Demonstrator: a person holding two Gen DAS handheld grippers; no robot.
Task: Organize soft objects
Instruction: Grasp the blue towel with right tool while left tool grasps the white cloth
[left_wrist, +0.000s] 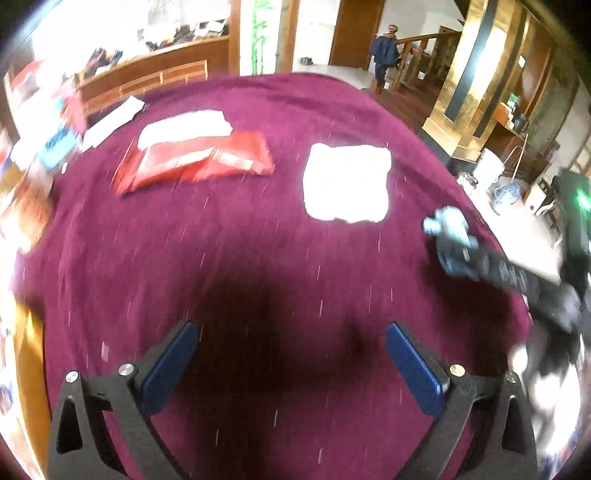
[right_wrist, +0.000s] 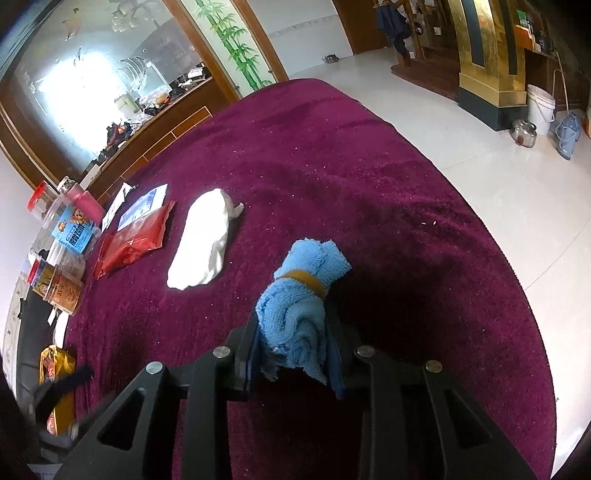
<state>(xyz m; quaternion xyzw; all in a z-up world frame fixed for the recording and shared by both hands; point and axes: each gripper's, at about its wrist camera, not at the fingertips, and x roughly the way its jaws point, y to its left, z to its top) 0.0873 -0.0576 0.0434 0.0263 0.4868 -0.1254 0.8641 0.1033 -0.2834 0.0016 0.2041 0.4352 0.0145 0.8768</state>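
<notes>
My right gripper (right_wrist: 293, 325) is shut on a rolled blue towel (right_wrist: 299, 295) bound with a yellow band, held above the maroon tablecloth (right_wrist: 332, 166). The same towel (left_wrist: 448, 236) shows at the right in the left wrist view, in the right gripper's tips. A folded white cloth (right_wrist: 203, 254) lies on the table to the left of the towel; it also shows in the left wrist view (left_wrist: 347, 182). My left gripper (left_wrist: 291, 354) is open and empty above the cloth-covered table (left_wrist: 258, 258). The left view is blurred.
A red packet (right_wrist: 133, 240) and a white-blue packet (right_wrist: 144, 206) lie left of the white cloth; the red packet also shows in the left wrist view (left_wrist: 199, 158). Jars and boxes (right_wrist: 62, 236) crowd the table's left edge. A white floor (right_wrist: 498, 166) lies to the right.
</notes>
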